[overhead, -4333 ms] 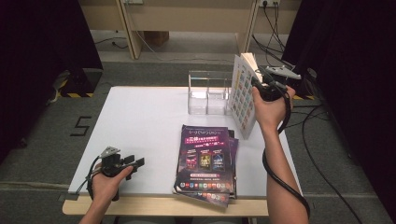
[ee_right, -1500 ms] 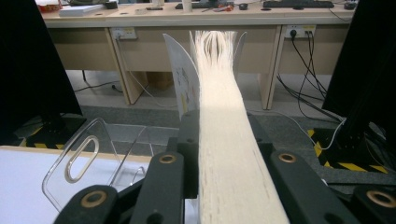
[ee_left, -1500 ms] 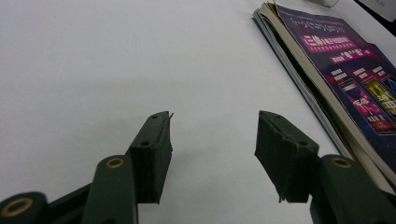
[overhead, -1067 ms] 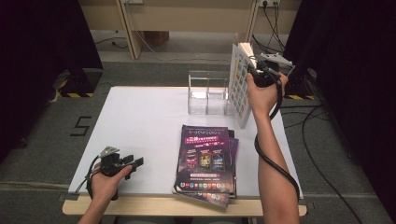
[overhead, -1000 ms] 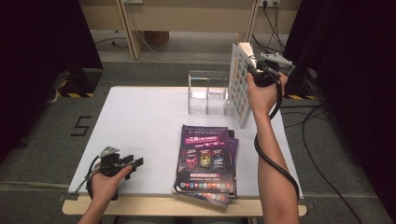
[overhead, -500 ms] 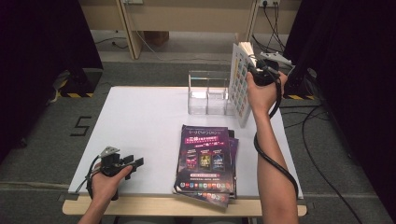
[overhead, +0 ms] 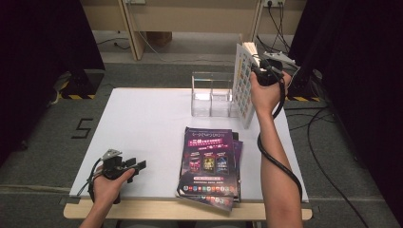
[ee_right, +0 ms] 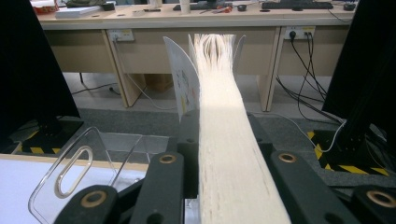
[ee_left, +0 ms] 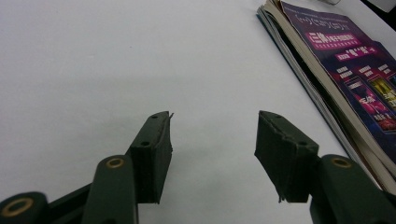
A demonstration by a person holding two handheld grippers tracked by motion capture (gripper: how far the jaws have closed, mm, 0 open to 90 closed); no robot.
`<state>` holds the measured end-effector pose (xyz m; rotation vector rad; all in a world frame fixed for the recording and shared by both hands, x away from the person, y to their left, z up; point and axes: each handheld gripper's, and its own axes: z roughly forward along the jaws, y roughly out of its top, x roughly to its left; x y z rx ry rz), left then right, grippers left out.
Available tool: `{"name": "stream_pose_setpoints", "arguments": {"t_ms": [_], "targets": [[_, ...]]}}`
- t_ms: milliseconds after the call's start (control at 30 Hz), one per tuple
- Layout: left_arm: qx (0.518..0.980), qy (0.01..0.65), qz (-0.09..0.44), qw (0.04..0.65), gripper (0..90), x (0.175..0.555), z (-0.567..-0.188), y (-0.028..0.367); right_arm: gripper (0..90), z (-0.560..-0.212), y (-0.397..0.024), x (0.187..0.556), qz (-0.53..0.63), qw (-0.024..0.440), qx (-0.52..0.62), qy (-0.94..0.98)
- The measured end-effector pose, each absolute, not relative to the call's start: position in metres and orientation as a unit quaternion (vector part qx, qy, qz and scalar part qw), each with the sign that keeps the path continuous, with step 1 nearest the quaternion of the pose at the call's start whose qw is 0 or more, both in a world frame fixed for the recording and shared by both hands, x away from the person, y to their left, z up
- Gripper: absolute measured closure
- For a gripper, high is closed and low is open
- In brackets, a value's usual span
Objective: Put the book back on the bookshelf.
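Booklet (overhead: 244,88) with a grid of coloured squares on its cover stands upright on edge at the right end of the clear acrylic holder (overhead: 212,95), its lower edge down by the white table (overhead: 142,123), seen from the high view. The right gripper (overhead: 260,72) clamps the booklet's top edge from the side away from the holder, with the person's right hand (overhead: 266,92) wrapped round the tool and a black cable (overhead: 278,164) hanging along the forearm. Nearer the person than the holder lies a stack of purple magazines (overhead: 211,164), flat on the table. Far to the left of the holder, at the near edge, the left gripper (overhead: 135,166) rests low over the table in the left hand (overhead: 108,183), well apart from the stack.

From the left gripper view, the left gripper (ee_left: 212,137) has its two black jaws standing apart with bare table between them (nothing is gripped), and the magazines (ee_left: 345,79) lie off to one side.

From the right gripper view, the right gripper (ee_right: 224,154) has both jaws pressed against the booklet (ee_right: 229,154), whose pale page edges run up the middle and fan out at the far end; the holder (ee_right: 93,163) shows just beside and below it, one transparent wall with an oval slot
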<state>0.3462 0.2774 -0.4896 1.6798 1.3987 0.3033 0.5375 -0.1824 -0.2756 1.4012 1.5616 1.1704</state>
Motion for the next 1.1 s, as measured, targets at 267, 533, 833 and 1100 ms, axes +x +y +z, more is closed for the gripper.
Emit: {"name": "stream_pose_setpoints", "arguments": {"t_ms": [267, 533, 833, 1100], "targets": [[0.68, 0.566, 0.122, 0.45, 45.0, 0.346, -0.49, 0.278, 74.3, -0.278, -0.182, 0.543, 0.453, 0.36, 0.547, 0.605], [0.679, 0.567, 0.122, 0.45, 45.0, 0.346, -0.49, 0.278, 74.3, -0.279, -0.181, 0.547, 0.451, 0.36, 0.549, 0.604], [0.679, 0.567, 0.121, 0.449, 45.0, 0.347, -0.49, 0.278, 74.3, -0.281, -0.181, 0.553, 0.449, 0.363, 0.55, 0.603], [0.68, 0.567, 0.121, 0.448, 45.0, 0.347, -0.491, 0.279, 74.3, -0.283, -0.18, 0.558, 0.451, 0.365, 0.553, 0.599]]}}
